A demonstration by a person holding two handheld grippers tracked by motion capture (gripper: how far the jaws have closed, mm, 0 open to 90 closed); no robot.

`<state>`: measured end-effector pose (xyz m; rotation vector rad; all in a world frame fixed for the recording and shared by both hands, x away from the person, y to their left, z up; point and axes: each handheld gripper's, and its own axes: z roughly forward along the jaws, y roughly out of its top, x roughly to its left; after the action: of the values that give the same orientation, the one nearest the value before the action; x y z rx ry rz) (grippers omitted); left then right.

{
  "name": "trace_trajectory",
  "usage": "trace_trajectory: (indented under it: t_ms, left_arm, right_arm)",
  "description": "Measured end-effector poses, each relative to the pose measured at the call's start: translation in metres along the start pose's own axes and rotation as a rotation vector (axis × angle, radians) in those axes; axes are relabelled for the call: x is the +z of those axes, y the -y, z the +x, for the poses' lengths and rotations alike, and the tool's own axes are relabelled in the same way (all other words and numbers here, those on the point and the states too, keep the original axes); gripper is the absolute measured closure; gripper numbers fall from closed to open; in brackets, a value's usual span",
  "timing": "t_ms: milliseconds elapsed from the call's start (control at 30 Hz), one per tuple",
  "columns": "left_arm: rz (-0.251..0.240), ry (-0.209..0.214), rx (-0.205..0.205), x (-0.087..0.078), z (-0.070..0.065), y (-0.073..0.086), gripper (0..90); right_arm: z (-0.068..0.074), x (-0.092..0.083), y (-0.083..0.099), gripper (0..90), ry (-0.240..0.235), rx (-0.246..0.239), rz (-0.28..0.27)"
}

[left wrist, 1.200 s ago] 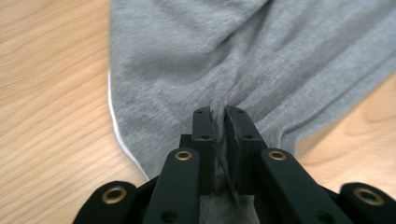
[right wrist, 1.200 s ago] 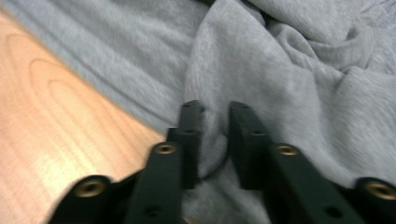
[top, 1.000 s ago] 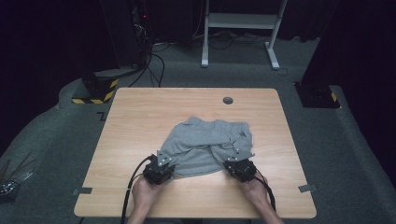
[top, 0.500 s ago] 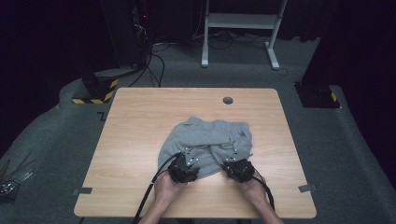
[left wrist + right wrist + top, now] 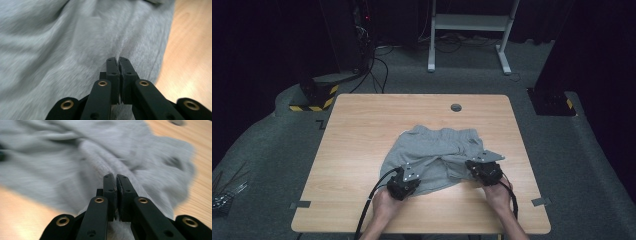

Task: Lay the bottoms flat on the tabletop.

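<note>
Soft grey knit shorts (image 5: 437, 155) lie crumpled on the wood-grain table (image 5: 362, 130), near its front edge. The left gripper (image 5: 117, 60) has just closed, pinching a fabric ridge. The right gripper (image 5: 116, 177) clamps another fold.

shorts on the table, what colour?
Plain grey shorts, no pattern; high view shows them best.
</note>
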<state>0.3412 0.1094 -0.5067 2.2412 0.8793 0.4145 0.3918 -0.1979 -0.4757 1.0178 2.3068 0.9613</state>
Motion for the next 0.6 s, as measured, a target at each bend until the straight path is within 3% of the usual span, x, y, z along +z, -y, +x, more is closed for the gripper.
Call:
trace_trajectory:
  t_ms: [133, 233, 367, 433, 600]
  left_arm:
    - [-0.007, -0.013, -0.021, -0.022, 0.007, 0.016, 87.3]
    - [-0.001, -0.008, -0.041, -0.027, 0.012, 0.025, 85.4]
    - [-0.018, -0.023, -0.034, -0.024, 0.007, 0.025, 69.3]
    - [-0.026, -0.048, -0.026, -0.02, 0.005, 0.022, 62.7]
    - [-0.054, -0.073, -0.073, -0.011, 0.012, 0.019, 51.7]
  right_arm:
    - [-0.029, 0.009, 0.014, 85.9, 0.049, 0.095, 0.042]
    - [-0.04, 0.016, 0.024, 81.6, 0.022, 0.157, 0.075]
    - [-0.027, 0.011, 0.021, 64.7, 0.016, 0.138, 0.059]
    - [-0.019, 0.005, 0.018, 61.0, -0.004, 0.125, 0.036]
    - [0.004, -0.002, 0.016, 59.3, -0.044, 0.058, 0.003]
